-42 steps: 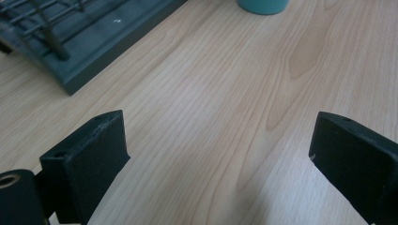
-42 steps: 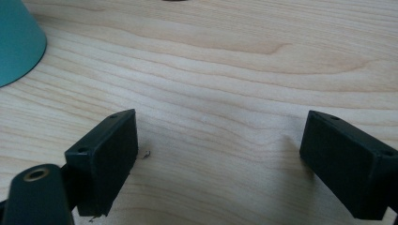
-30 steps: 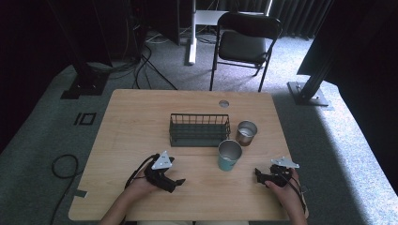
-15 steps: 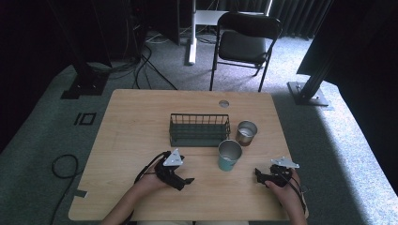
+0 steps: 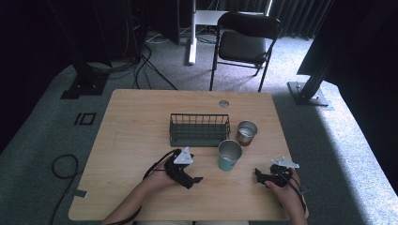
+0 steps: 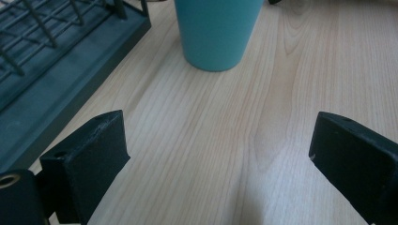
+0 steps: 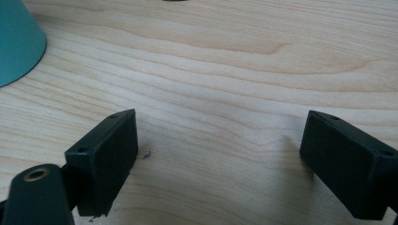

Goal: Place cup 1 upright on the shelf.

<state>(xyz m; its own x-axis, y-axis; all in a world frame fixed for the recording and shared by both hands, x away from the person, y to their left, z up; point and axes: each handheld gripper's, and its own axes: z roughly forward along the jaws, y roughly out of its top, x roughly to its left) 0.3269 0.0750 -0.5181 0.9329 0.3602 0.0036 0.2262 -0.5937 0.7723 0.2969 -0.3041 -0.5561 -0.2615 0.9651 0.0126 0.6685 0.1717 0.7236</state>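
The teal cup point(image 5: 229, 155) stands upright on the bench point(image 5: 141, 122), near the middle of its near half, just in front of the right end of the dark wire basket point(image 5: 199, 130) and apart from it by a narrow strip of wood. A metal cup point(image 5: 246, 132) stands just behind and to the right of the teal cup, close to the basket's right end.

In the left gripper view the teal cup point(image 6: 217, 33) rises straight ahead between the lines of the two jaws, with bare wood between it and them; the basket's base point(image 6: 56, 89) runs close along the left jaw's side, so room is tight there and open to the right. The left tool point(image 5: 193, 178) is released, jaws wide apart, gripping nothing, low over the bench to the left of the cup.

The right tool point(image 5: 258, 174) is released too, jaws spread over bare wood. In the right gripper view the teal cup's point(image 7: 16, 42) foot shows at the upper left, well off the jaws' line. Open bench lies between this tool and the cup, and the bench's right edge and near edge are both near the right hand point(image 5: 286, 190).

Since half a second ago the left tool has slid a little to the right, toward the cup; a second ago it was farther left again. The right tool, both cups and the basket have stayed where they were.
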